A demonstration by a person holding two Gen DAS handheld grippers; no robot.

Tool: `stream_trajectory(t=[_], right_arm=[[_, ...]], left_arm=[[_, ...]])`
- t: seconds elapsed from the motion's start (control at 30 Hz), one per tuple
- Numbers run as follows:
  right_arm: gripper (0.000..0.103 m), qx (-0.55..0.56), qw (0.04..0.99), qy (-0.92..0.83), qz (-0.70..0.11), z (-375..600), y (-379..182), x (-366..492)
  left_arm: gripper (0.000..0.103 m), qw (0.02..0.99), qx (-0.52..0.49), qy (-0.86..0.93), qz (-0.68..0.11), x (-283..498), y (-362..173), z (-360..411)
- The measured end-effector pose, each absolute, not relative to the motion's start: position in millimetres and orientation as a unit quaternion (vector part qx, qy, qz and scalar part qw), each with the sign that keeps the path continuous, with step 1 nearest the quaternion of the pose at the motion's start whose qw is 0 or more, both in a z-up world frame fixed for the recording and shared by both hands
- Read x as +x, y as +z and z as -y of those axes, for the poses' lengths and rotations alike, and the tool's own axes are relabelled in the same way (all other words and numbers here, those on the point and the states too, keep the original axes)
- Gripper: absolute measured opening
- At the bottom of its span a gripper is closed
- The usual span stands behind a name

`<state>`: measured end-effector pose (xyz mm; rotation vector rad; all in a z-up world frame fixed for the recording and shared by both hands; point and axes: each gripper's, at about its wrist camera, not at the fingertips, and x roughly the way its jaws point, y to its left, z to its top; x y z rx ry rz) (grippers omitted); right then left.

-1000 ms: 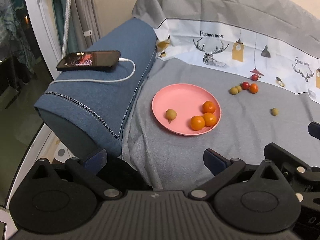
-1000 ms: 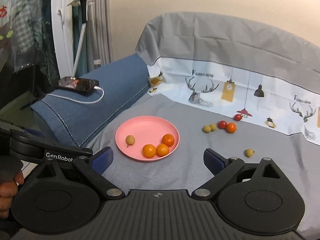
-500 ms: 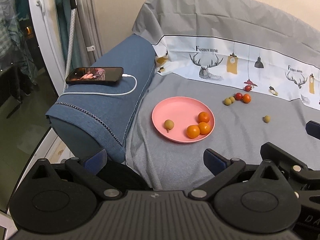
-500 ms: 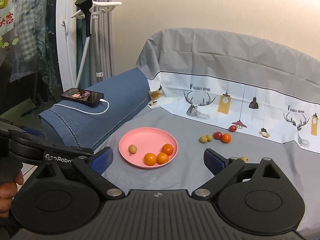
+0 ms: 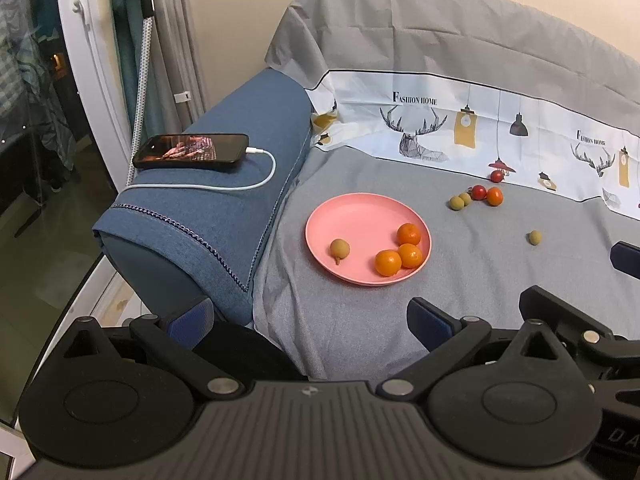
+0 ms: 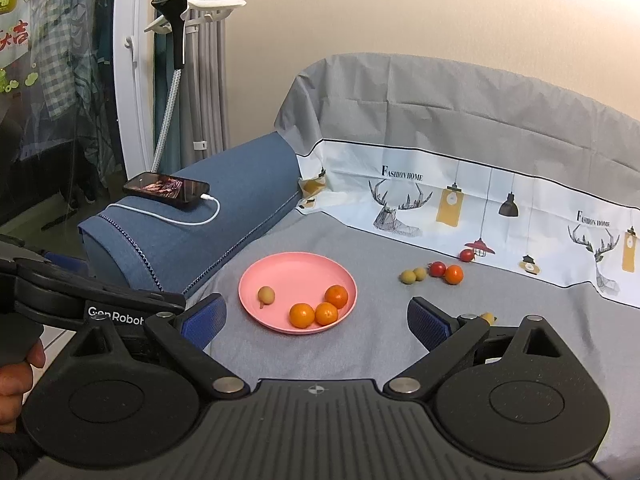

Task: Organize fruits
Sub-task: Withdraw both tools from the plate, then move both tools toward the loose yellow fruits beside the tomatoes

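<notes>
we hold both the left gripper (image 5: 310, 322) and right gripper (image 6: 316, 318) spread wide and empty, between picks, with 4 fruits on the pink plate (image 6: 280, 276) and the loose fruits (image 6: 434, 273) at 2 o'clock awaiting our reach.

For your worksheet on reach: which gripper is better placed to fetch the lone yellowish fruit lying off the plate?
Probably the right gripper: open and empty, with the lone fruit just beyond its right fingertip. The left gripper, also open, sits nearer the armrest, farther from it.
</notes>
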<state>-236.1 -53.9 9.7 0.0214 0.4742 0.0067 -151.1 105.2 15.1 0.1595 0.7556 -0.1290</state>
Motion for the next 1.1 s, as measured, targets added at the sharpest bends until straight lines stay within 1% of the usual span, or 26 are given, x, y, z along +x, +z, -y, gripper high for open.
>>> stream_trajectory(t=[0.47,0.73,1.1], right_arm=[[0.097,0.018,0.968,0.002,-0.251,56.5,3.6,-226.8],[0.097,0.031,0.963,-0.002,-0.268,64.1,-6.6,-215.9],[0.097,0.065,0.952,-0.060,-0.294,111.0,-36.6,-192.9]], left_arm=[[0.103,0.916,0.085,-0.066,-0.387,-139.2,4.2,-102.6],[0.103,0.905,0.095,-0.069,-0.410,-126.3,-7.4,-96.9],[0.103,0.892,0.135,-0.090,-0.421,-87.8,-19.5,-52.9]])
